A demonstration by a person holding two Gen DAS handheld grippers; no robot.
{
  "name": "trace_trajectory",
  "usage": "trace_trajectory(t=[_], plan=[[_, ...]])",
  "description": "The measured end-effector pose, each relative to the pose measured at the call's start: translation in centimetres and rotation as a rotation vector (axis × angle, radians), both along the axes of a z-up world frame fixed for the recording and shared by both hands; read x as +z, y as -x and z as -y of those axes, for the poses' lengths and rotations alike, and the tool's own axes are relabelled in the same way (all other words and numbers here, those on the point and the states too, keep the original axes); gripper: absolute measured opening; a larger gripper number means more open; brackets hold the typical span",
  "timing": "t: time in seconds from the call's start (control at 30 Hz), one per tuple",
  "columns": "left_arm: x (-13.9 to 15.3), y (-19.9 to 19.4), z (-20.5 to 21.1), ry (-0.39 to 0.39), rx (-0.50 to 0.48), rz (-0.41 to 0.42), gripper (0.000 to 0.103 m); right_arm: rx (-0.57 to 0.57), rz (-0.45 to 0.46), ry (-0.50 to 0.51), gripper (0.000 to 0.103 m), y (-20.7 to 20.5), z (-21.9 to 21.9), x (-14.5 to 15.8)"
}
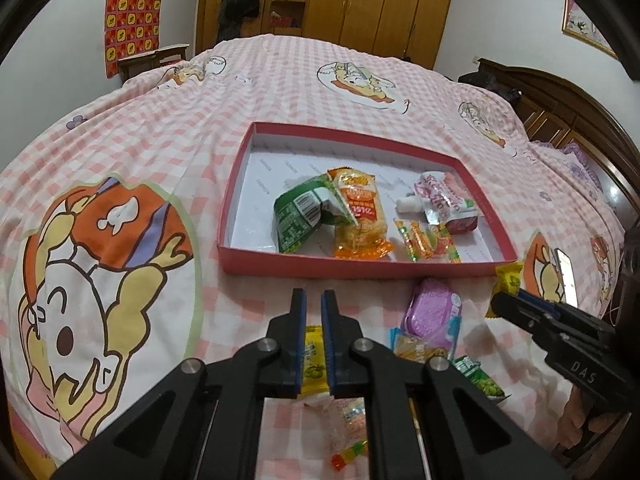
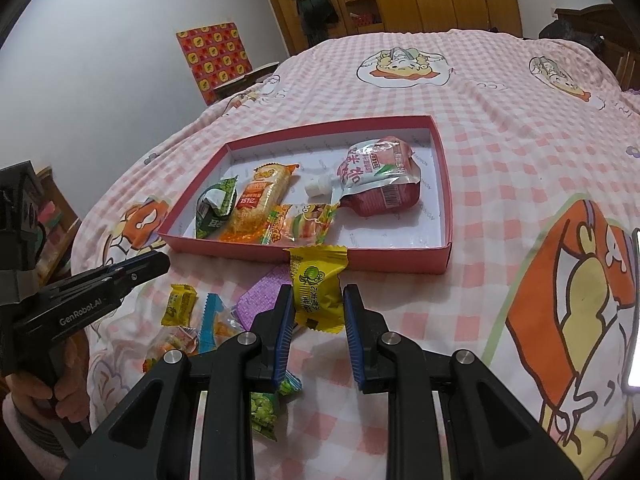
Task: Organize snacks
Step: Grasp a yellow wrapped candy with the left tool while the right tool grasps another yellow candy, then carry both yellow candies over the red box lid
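Status: roughly half done, judging by the counts.

In the red box (image 1: 240, 184) mid-bed: green packet (image 1: 298, 212), orange noodle-type pack (image 1: 360, 216), two small orange/green candy sachets (image 1: 424, 240), pink spout pouch (image 1: 444, 200). All sit toward the box's near side; the far half is bare.

Left tongs (image 1: 313, 300): clenched on a thin yellow sachet (image 1: 314, 360), pinched deep between the pads and held off the bedspread, short of the box's near wall.

Right tongs (image 2: 318, 300): clenched on a fatter yellow lime-print candy pack (image 2: 318, 292), which stands upright between the pads, just before the box's near wall.

Still loose on the bed (image 1: 200, 92) between the box and the near edge: purple packet (image 1: 434, 312), blue-edged orange wrapper (image 1: 412, 346), green pea pack (image 1: 480, 378), clear gummy wrapper (image 1: 352, 420), small gummy strip (image 1: 350, 454). Right view shows another small yellow sachet (image 2: 180, 306) in that pile.

Left to do, my read: drop both held packs in, then about six more picks. Plenty of room in the box.
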State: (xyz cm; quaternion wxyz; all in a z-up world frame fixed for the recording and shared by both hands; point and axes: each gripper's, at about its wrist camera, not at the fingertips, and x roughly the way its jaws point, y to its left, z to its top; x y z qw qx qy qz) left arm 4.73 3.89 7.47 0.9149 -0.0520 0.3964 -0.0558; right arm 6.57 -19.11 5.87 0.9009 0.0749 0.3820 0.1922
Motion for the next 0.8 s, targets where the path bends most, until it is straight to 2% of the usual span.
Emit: trace_trajectory(t=[0.2,0.27,0.33,0.4,0.53,0.77,0.8], plan=[[-0.5,0.0,-0.1,-0.014,-0.015,-0.015,0.009,0.003,0.001,-0.005,0.026,0.0,0.1,0.0],[-0.9,0.0,-0.1,-0.018,-0.008,-0.022,0.013,0.005,0.000,-0.006,0.026,0.0,0.1,0.0],[-1.3,-0.1,-0.2,-0.005,-0.011,-0.042,0.023,0.006,-0.001,-0.007,0.026,0.0,0.0,-0.1],[-1.8,-0.2,-0.4,0.009,-0.009,-0.062,0.024,0.007,-0.003,-0.008,0.026,0.0,0.0,-0.1],[-2.7,-0.3,-0.4,0.022,-0.012,-0.103,0.036,0.007,-0.005,-0.008,0.026,-0.1,0.0,-0.1],[-3.8,-0.2,-0.1,0.014,-0.016,-0.132,0.036,0.009,-0.011,-0.008,0.026,-0.2,0.0,-0.3],[-3.9,-0.2,-0.1,0.009,-0.013,-0.133,0.025,0.010,-0.011,-0.008,0.026,-0.2,0.0,-0.3]])
